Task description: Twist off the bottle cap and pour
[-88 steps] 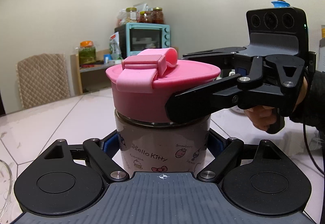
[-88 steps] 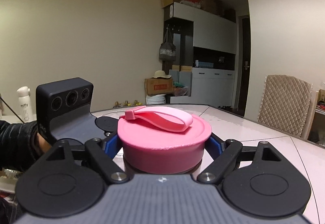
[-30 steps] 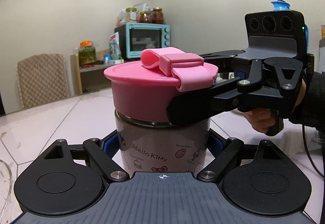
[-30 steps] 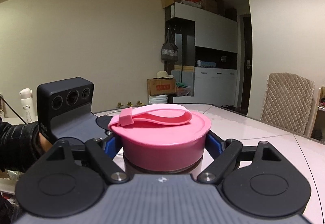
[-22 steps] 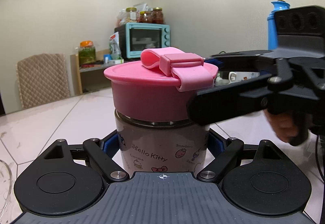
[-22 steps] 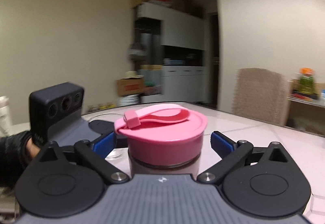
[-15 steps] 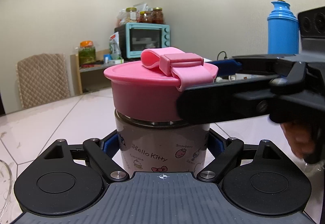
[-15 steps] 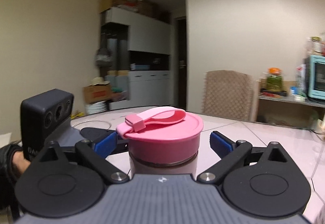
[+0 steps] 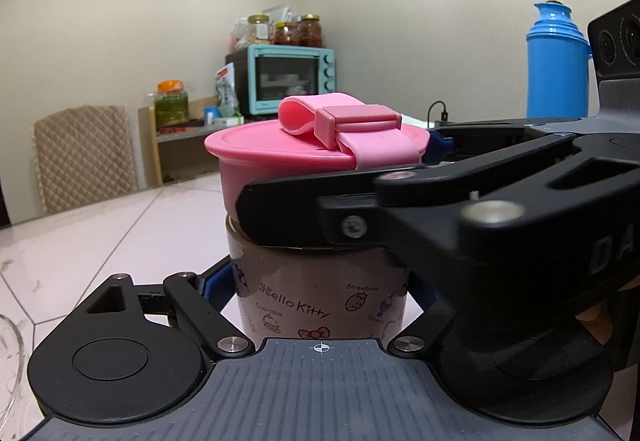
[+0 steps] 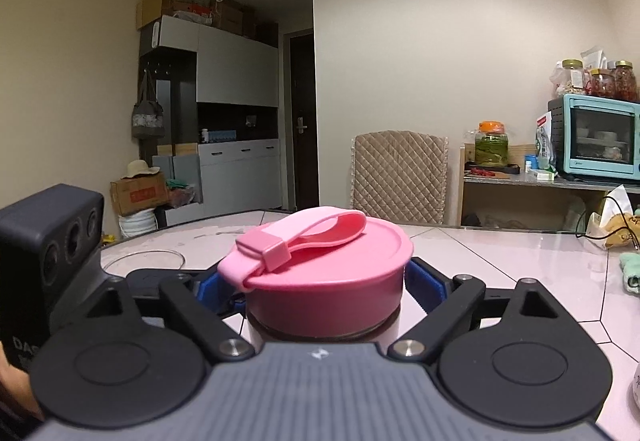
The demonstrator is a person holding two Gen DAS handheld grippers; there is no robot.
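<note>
A brown Hello Kitty bottle [image 9: 316,293] stands upright on the white table, topped by a pink screw cap [image 9: 280,161] with a pink strap. My left gripper [image 9: 320,281] is shut on the bottle's body. My right gripper [image 10: 326,285] sits around the pink cap [image 10: 332,273], its blue pads at the cap's two sides; whether they press it I cannot tell. In the left wrist view the right gripper's black finger [image 9: 320,213] crosses in front of the cap's lower edge.
A glass bowl rim [image 9: 8,361] shows at the lower left, and also [image 10: 148,259] behind the bottle. A blue thermos [image 9: 558,61] stands at the right. A padded chair [image 10: 398,177], a shelf with a teal oven [image 10: 600,137] and jars lie beyond the table.
My right gripper let go of the cap, swung round the bottle to a new angle and now sits around the cap again. The cap and bottle stayed put in the left gripper.
</note>
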